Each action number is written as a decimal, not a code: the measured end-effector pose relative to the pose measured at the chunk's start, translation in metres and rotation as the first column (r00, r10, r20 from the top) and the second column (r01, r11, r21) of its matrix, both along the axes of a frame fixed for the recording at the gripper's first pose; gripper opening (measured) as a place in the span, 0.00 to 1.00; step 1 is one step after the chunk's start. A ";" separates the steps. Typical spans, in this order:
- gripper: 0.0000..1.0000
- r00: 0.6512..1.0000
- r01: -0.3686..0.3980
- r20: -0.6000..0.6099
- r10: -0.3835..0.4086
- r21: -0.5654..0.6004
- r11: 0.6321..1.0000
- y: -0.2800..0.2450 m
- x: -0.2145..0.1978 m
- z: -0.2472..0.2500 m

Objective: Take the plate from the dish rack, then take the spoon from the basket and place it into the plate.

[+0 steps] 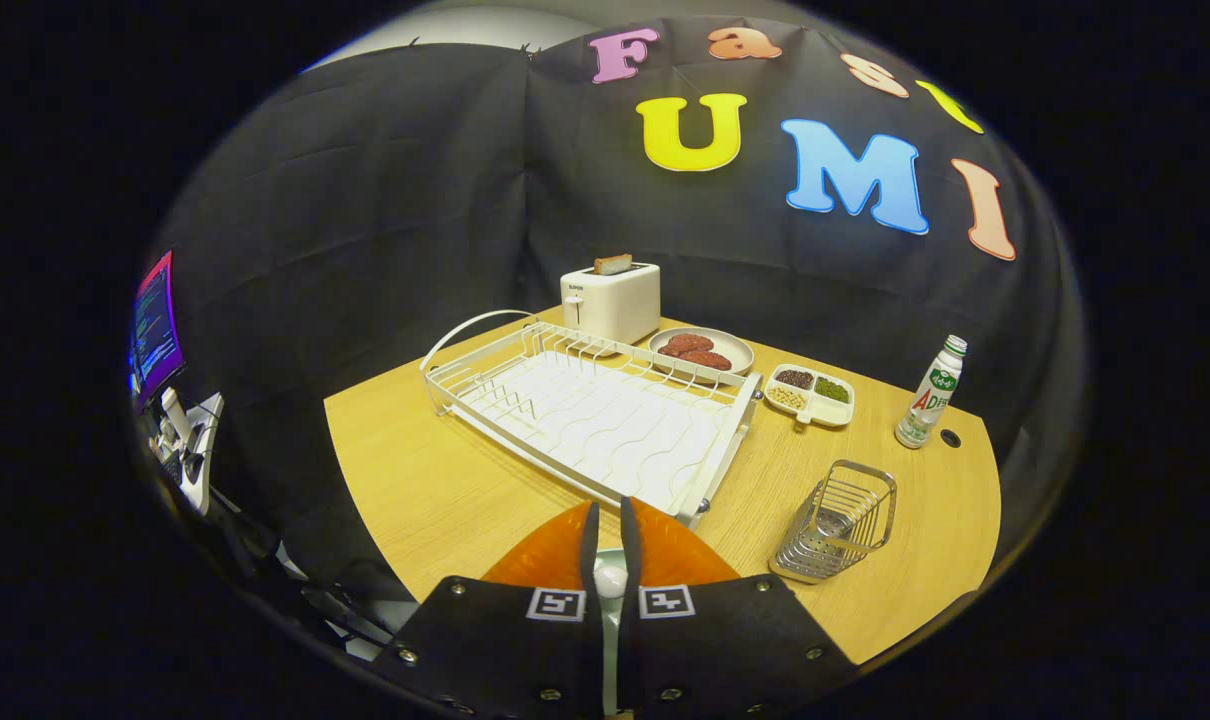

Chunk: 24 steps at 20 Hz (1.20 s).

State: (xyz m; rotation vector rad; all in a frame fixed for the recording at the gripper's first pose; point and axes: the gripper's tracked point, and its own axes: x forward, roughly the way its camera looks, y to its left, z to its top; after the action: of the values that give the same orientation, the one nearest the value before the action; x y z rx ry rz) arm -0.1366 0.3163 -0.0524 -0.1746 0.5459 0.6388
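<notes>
My gripper (pixel 609 508) hovers over the near edge of the wooden table (pixel 435 490), its fingers almost together. A slim white thing with a rounded end, seemingly the spoon (pixel 610 580), is pinched between them. The white wire dish rack (pixel 585 420) lies just beyond the fingertips with nothing standing in its slots. To the right of the fingers sits the small metal basket (pixel 835 520), which looks empty. A pale sliver below the spoon, in the gap between the fingers, may be the plate; the fingers hide it.
Behind the rack stand a white toaster (pixel 611 300) holding a slice of bread and a plate of reddish patties (pixel 701 350). A divided snack tray (pixel 811 393) and a bottle (pixel 931 393) are at the back right. A monitor (pixel 155 330) glows off the table's left.
</notes>
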 end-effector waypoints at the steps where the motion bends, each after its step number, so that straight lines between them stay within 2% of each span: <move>1: 0.06 1.000 -0.001 0.002 0.001 0.002 1.000 0.001 -0.001 0.001; 6: 0.15 0.999 -0.031 -0.011 0.032 0.022 0.999 0.008 0.002 0.002; 12: 0.16 1.000 0.004 0.023 -0.005 0.041 0.999 0.000 0.013 0.018; 14: 0.21 0.999 0.020 0.050 -0.022 0.053 0.998 -0.004 0.020 0.029; 19: 0.25 0.976 0.142 0.160 -0.150 0.062 0.988 -0.044 0.046 0.078; 21: 0.25 0.948 0.219 0.214 -0.234 0.094 0.971 -0.068 0.055 0.108; 24: 0.25 0.885 0.328 0.294 -0.362 0.158 0.931 -0.109 0.062 0.157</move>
State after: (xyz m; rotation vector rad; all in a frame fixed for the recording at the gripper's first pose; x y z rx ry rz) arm -0.0741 0.2070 0.1042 -0.0753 0.2190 0.2787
